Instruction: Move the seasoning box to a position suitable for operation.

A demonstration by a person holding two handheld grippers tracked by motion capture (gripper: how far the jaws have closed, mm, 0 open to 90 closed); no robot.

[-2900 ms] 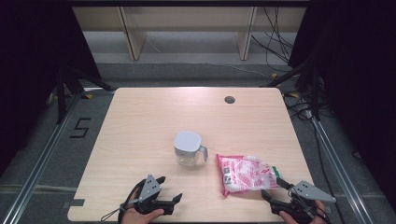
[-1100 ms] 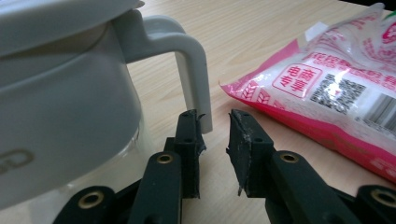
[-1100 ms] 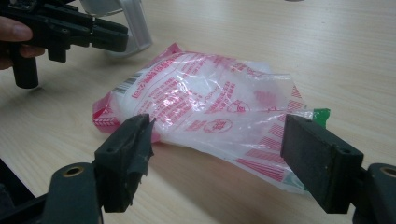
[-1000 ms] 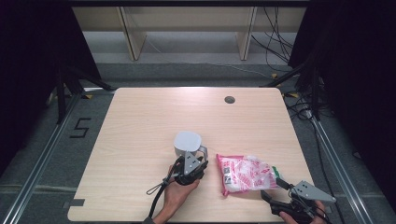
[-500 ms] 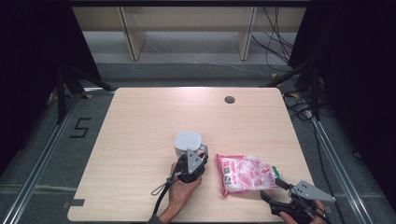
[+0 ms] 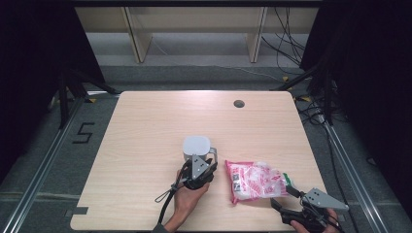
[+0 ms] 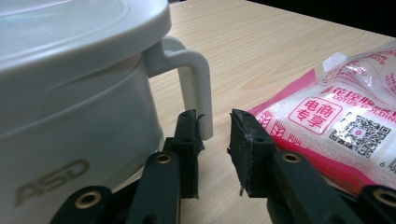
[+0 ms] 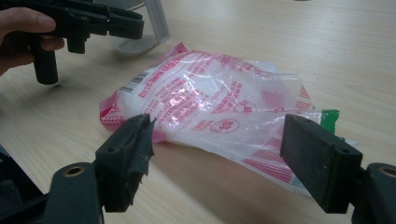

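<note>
The white lidded jug (image 6: 196,147) stands near the middle of the wooden table (image 6: 145,126), its handle (image 7: 195,84) turned toward the person. The left gripper (image 7: 215,135) has just been opening – its jaws sit narrowly apart with the handle's lower end between them, against the left one. Just beside, the pink-printed plastic packet (image 6: 255,180) lies flat – the right gripper (image 8: 217,158) is wide open before it, empty.
</note>
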